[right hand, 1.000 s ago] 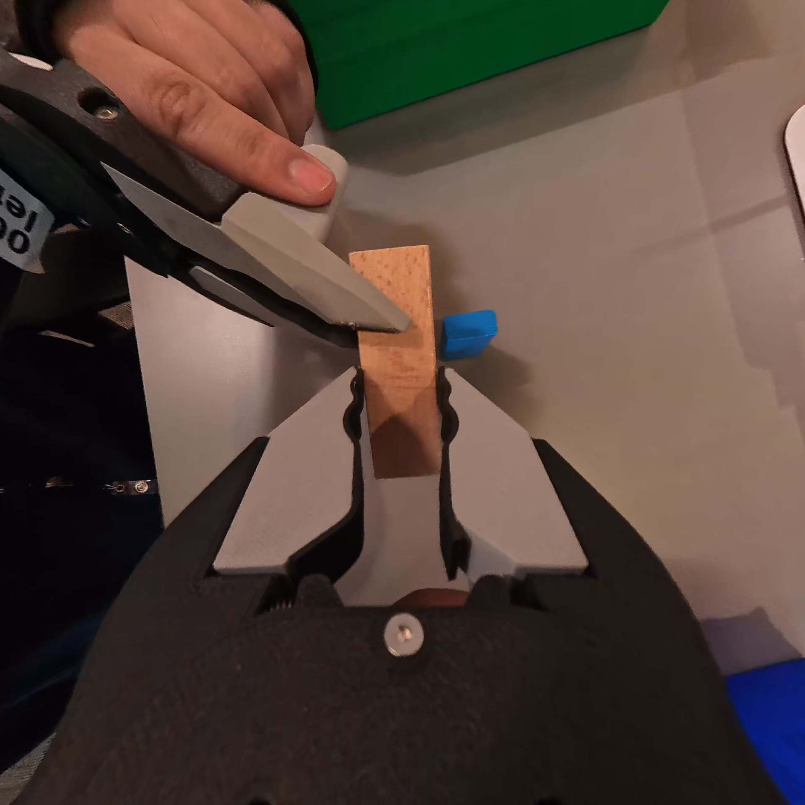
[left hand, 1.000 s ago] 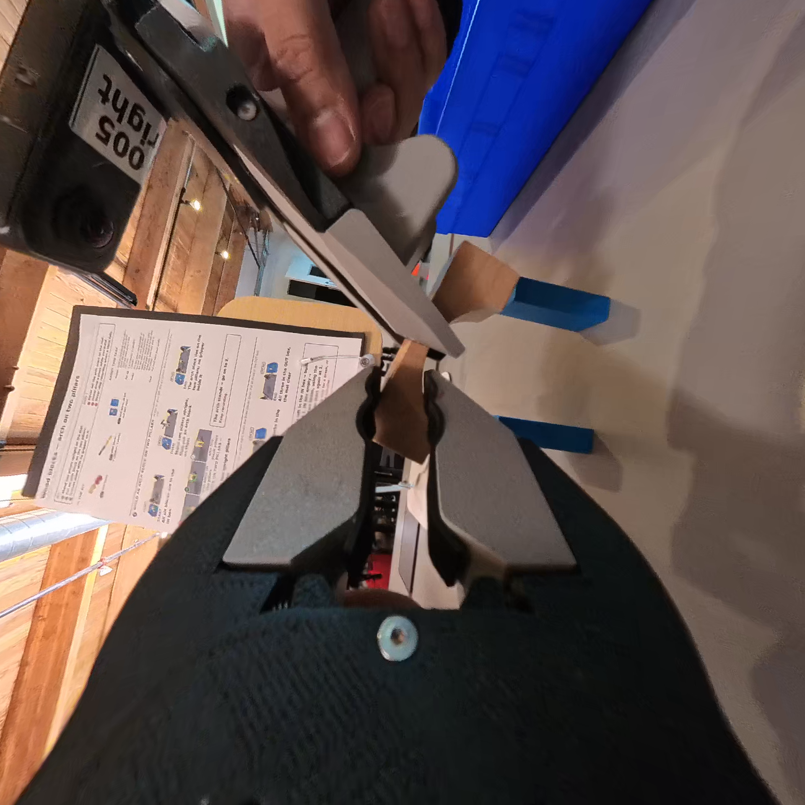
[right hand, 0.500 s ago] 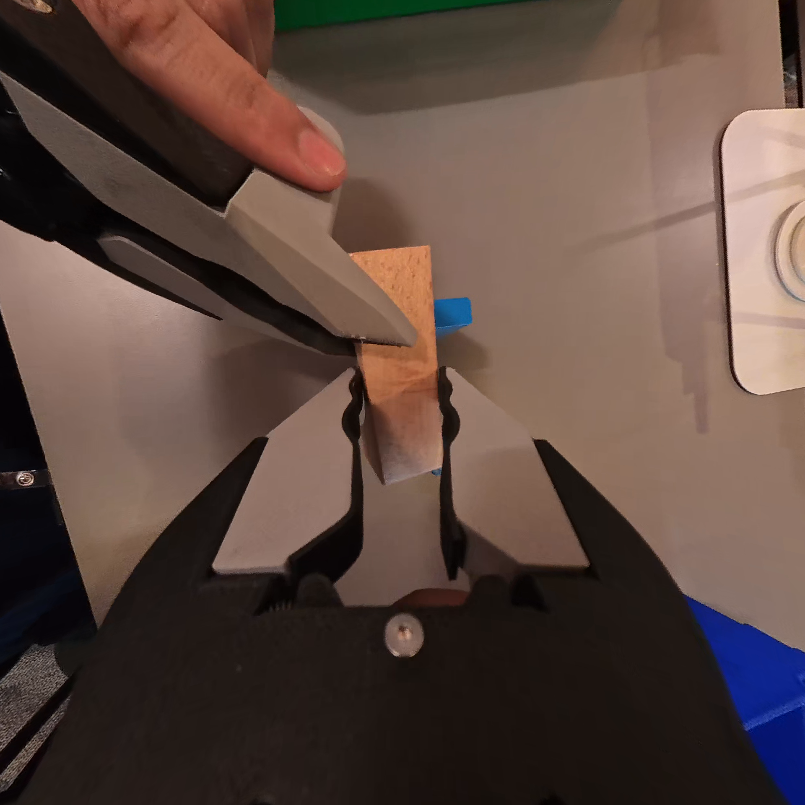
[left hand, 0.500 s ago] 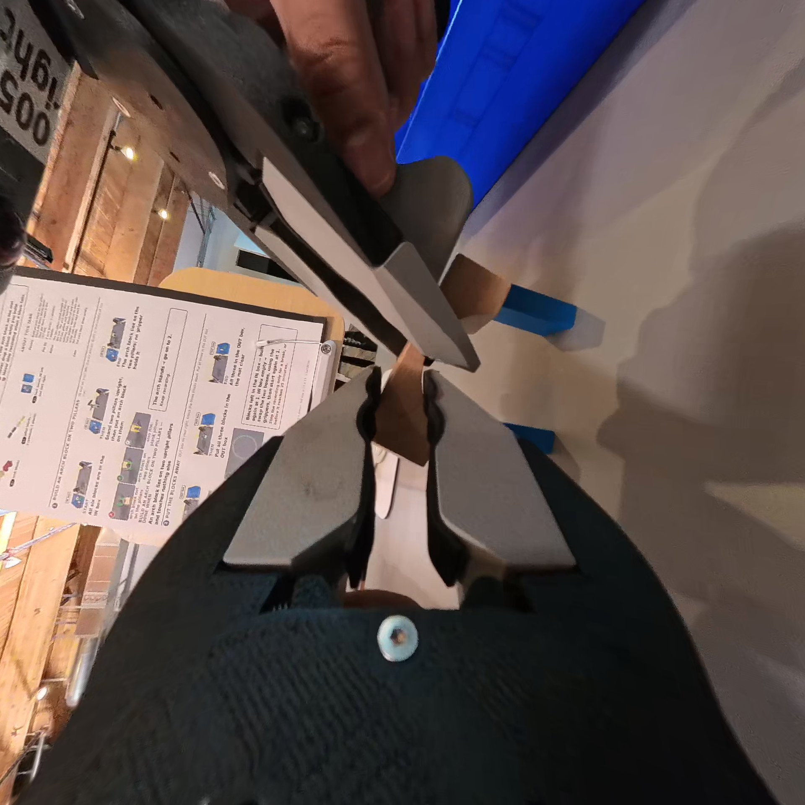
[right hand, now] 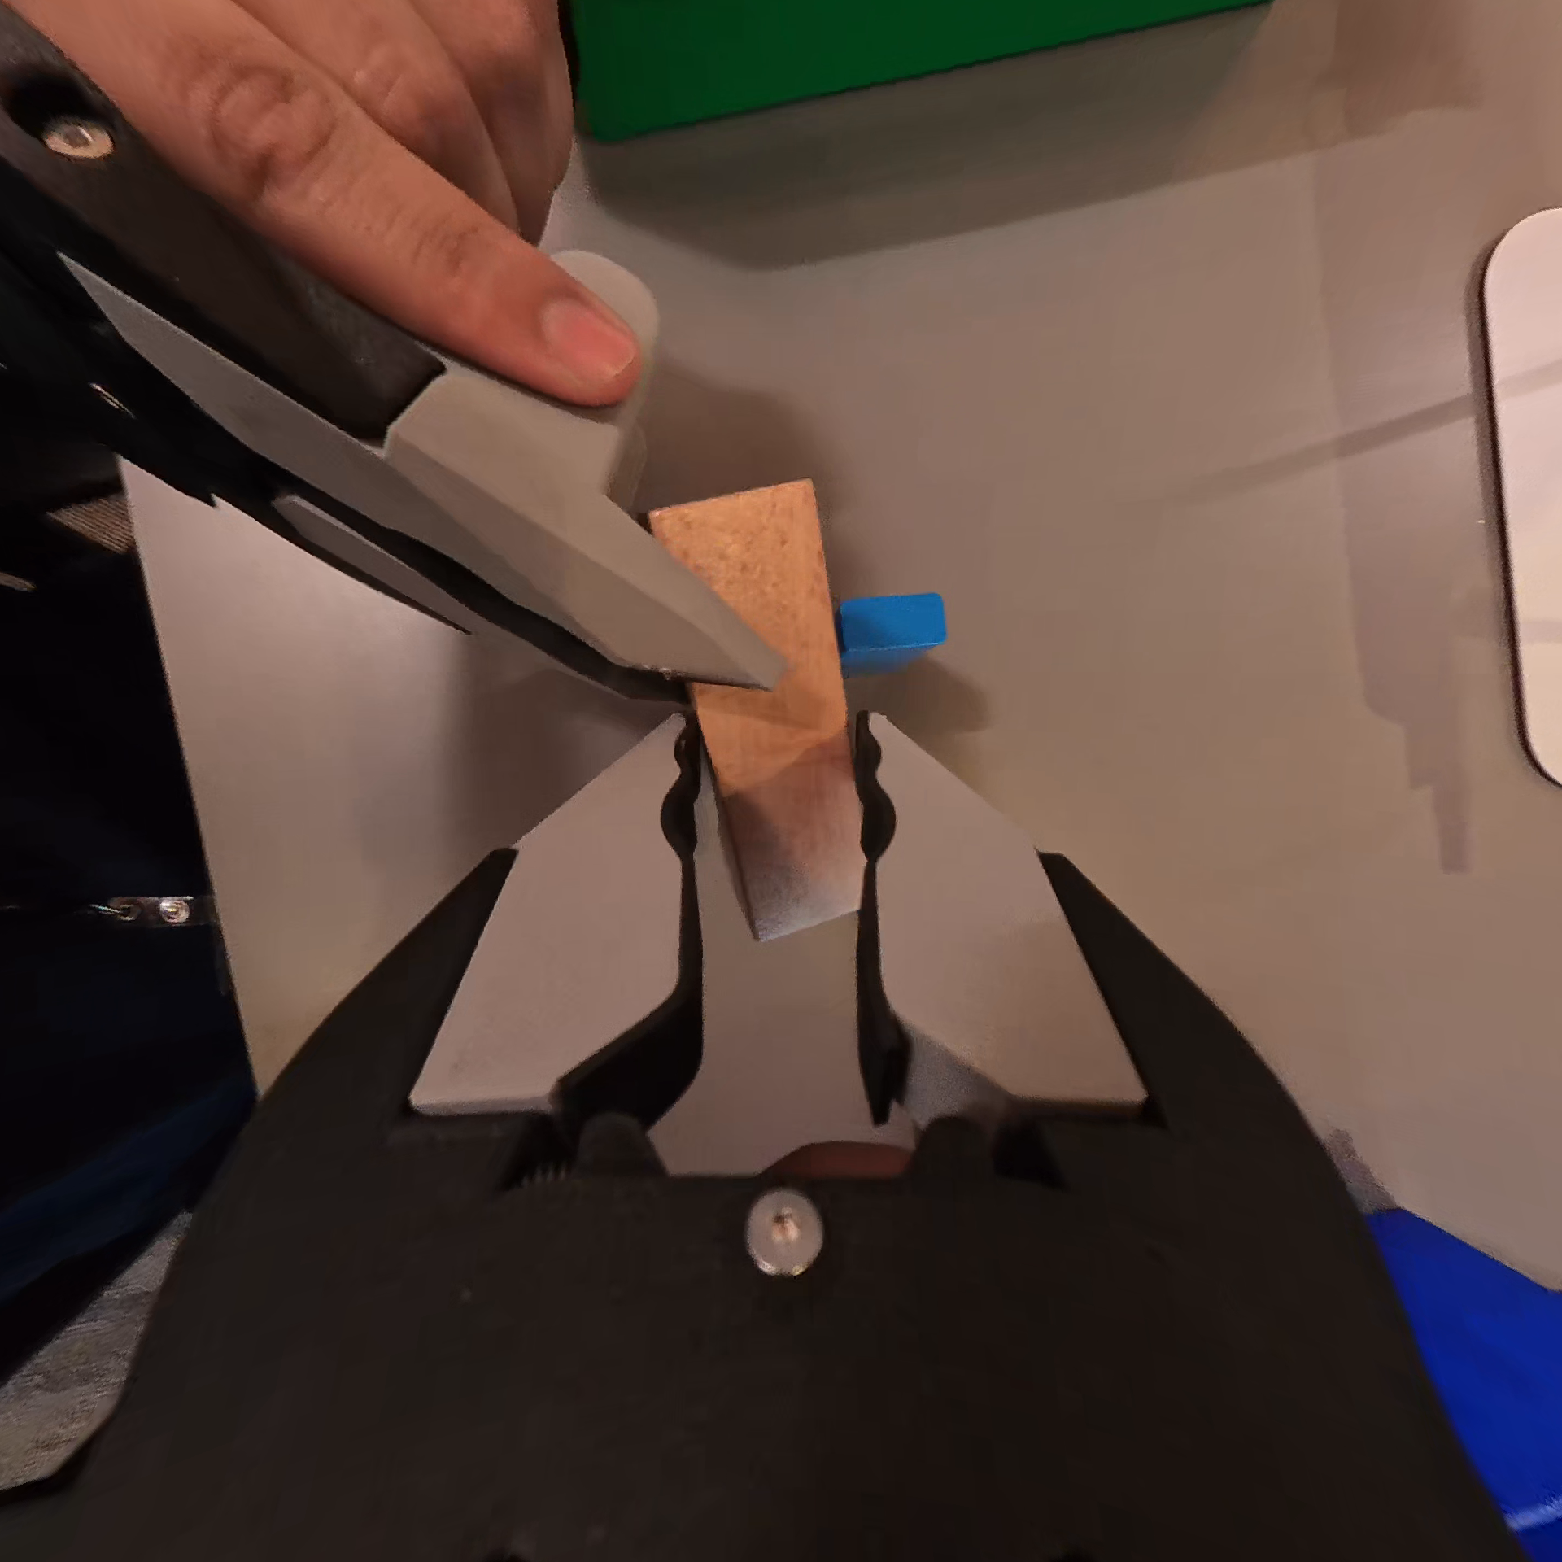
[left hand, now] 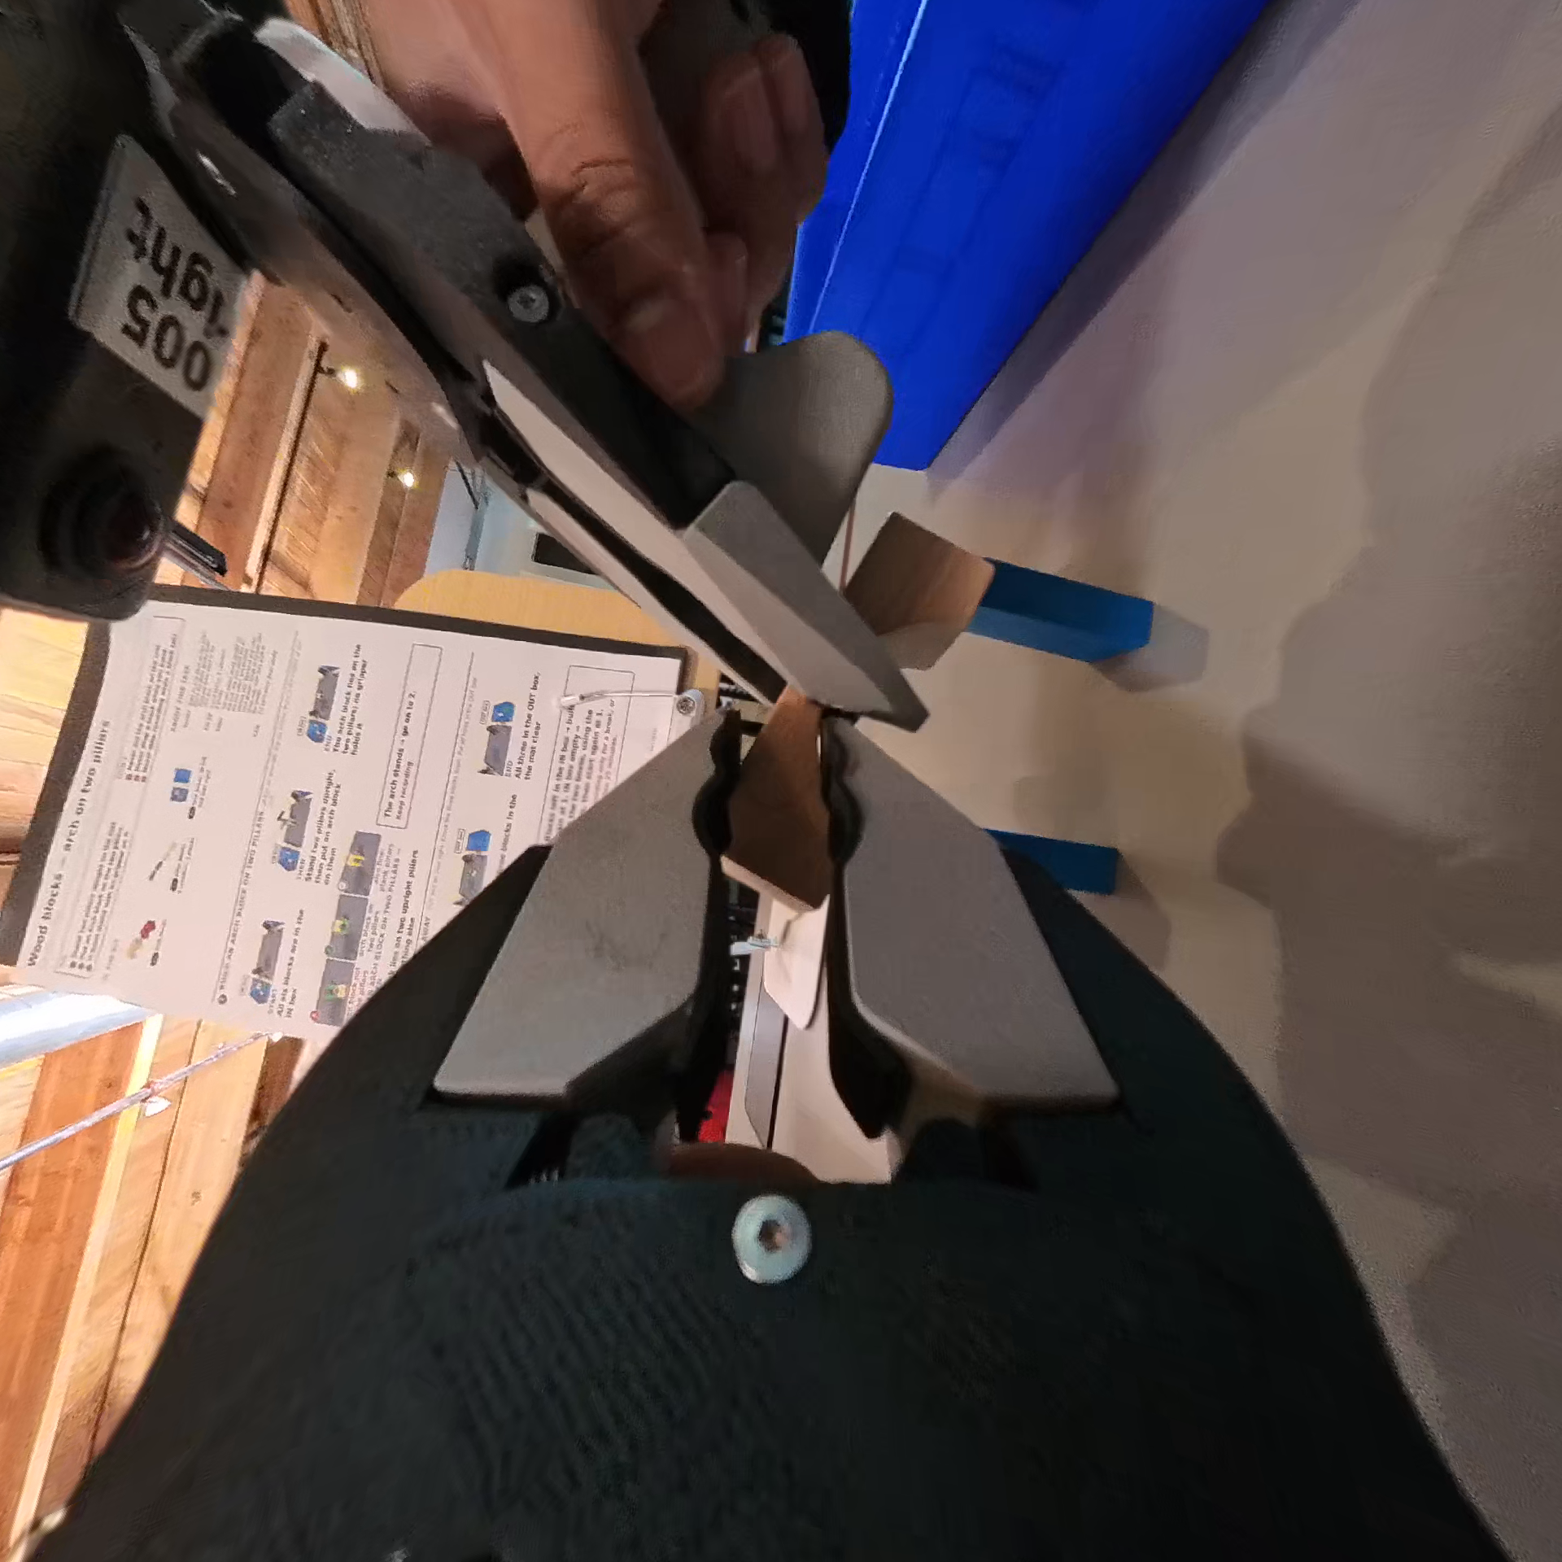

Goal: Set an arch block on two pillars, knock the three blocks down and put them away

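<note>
**Wooden arch held over two blue pillars**

Both grippers had hold of the same wooden arch block (right hand: pixel 765 642). The left gripper (left hand: pixel 778 794) was closed across one end of it; the right gripper (right hand: pixel 778 811) bracketed the other end, its jaws narrowed to the block's width, though a thin gap showed on one side, so how firmly it pinched was hard to say. The block sat above two blue pillars (left hand: pixel 1056 613), seemingly touching the farther one, while the nearer pillar (left hand: pixel 1061 858) was mostly hidden behind the left gripper.

The arch looked like light, stiff, smooth-sanded hardwood: unlikely to bend or break, but liable to slip. Its flat side faces near each end seemed the best places to grip. The slim upright pillars would probably tip at a slight sideways nudge.

The table (right hand: pixel 1141 507) was plain, matte pale grey. A blue box (left hand: pixel 1014 211) stood near the pillars, a green box (right hand: pixel 845 59) at the far edge, and an instruction sheet (left hand: pixel 338 803) hung against wood-panelled walls.
</note>
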A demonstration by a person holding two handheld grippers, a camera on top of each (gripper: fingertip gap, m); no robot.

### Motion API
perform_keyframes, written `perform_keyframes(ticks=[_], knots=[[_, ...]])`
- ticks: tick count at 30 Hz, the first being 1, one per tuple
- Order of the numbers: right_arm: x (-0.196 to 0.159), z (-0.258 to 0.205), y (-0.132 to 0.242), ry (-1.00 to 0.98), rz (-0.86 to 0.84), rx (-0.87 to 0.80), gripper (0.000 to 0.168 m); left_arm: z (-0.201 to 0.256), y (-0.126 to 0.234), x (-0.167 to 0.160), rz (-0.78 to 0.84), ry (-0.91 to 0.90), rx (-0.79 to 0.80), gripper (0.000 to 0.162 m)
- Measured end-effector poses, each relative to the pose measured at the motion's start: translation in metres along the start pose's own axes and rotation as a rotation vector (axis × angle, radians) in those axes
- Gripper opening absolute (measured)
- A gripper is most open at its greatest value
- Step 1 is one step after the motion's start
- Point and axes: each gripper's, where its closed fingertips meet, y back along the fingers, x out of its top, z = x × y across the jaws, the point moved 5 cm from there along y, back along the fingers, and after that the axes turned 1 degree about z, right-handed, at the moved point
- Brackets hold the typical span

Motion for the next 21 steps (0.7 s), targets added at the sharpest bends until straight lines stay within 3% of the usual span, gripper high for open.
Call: perform_keyframes(ticks=[16, 21], knots=[[-0.004, 0.002, 0.001, 0.015, -0.047, -0.002, 0.032, 0.003, -0.001, -0.002, 0.012, 0.035, -0.017, 0.018], [-0.010, 0.013, 0.006, 0.012, -0.071, -0.034, 0.032, -0.007, 0.006, -0.008, 0.046, 0.169, -0.035, 0.032]])
